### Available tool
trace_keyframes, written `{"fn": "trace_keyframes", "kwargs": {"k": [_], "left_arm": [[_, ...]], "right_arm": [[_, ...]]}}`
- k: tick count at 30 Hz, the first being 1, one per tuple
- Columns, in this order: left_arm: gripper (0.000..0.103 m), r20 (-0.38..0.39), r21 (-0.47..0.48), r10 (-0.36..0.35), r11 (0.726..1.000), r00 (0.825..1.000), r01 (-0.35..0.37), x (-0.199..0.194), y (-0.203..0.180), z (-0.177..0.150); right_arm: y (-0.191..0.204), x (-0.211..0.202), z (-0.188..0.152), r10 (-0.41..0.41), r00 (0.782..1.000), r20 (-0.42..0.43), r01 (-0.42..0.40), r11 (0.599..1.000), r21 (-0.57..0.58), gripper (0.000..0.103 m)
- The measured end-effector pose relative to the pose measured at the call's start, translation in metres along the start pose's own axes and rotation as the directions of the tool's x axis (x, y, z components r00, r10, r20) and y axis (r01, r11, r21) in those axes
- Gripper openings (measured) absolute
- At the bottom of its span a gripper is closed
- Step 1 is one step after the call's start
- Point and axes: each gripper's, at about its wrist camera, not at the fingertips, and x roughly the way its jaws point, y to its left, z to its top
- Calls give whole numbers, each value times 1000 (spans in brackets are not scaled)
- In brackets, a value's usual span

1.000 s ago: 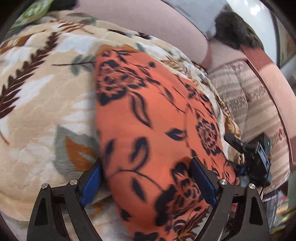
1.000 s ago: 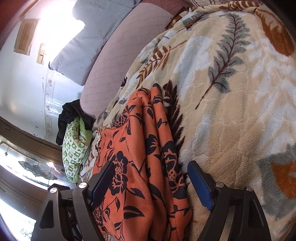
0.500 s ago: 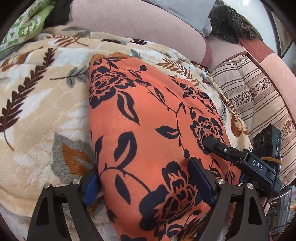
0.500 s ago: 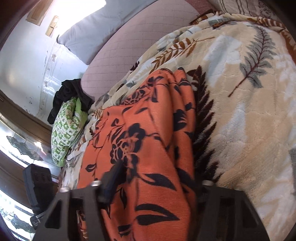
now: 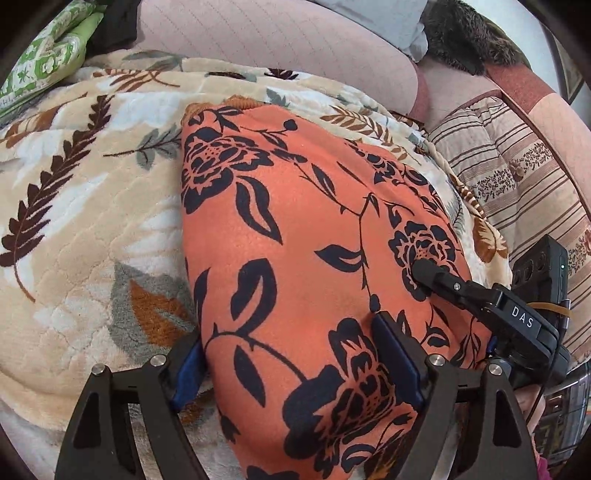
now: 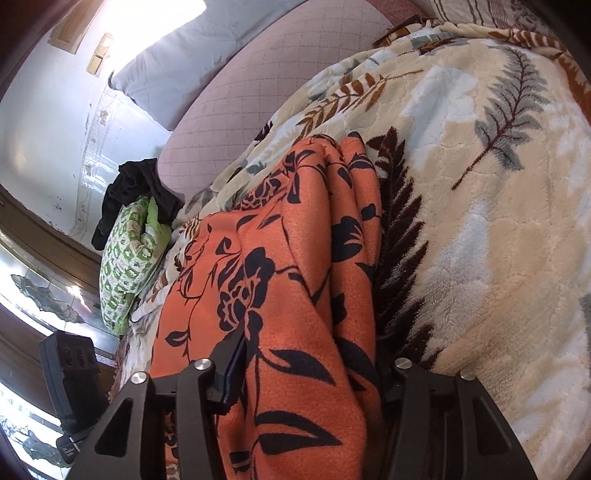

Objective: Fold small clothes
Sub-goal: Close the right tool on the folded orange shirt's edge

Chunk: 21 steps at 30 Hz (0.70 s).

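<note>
An orange garment with black flowers lies folded on a beige leaf-print blanket. My left gripper straddles its near edge, blue pads on either side with cloth between them, jaws wide. My right gripper holds the garment's bunched edge between its jaws, which have closed in on the cloth. The right gripper also shows in the left wrist view, its upper finger lying on top of the garment at the right.
A pink quilted sofa back runs behind the blanket. A green patterned cloth and a black garment lie at the far end. A striped cushion sits to the right.
The right gripper's jaws closed from wide open onto the garment's edge and moved over the cloth. The left gripper pulled back slightly, staying astride the near edge.
</note>
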Motion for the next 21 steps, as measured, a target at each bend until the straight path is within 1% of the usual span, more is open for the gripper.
{"fn": "trace_keyframes", "kwargs": {"k": [3,6,8,9,10,11,12,14,16,17,21], "left_arm": [[87,-27,-7,-11,1000,1000,11,6,1,0],[87,-26,-1,-5,1000,1000,5,6,-1,0],[87,-22,1,-5,1000,1000,5,5,-1,0],[87,-21,2,-5,1000,1000,5,5,-2,0],[86,-20,5,-4,1000,1000,4,5,-2,0],[85,-18,8,-3,1000,1000,3,5,-3,1],[84,-15,12,1,1000,1000,-1,5,-4,1],[79,-8,22,11,1000,1000,-11,3,-6,1],[73,3,32,22,999,1000,-22,-1,-8,2],[72,9,36,28,999,1000,-28,-2,-9,2],[60,27,52,47,997,999,-48,-11,-12,3]], "right_arm": [[2,5,2,2,1000,-4,-2,1000,-9,63],[4,11,6,6,1000,8,-6,1000,-17,66],[9,13,6,-6,1000,15,6,999,-34,68],[11,13,6,-12,1000,16,13,999,-45,67],[12,12,5,-14,1000,18,15,999,-49,64],[13,11,5,-9,1000,21,10,999,-50,59],[15,10,5,-9,1000,26,10,999,-53,57],[22,7,5,-15,999,37,18,996,-83,50],[30,5,3,-20,999,49,26,993,-113,48],[32,3,3,-19,998,53,25,992,-121,47],[43,-2,1,0,998,67,10,988,-153,46]]}}
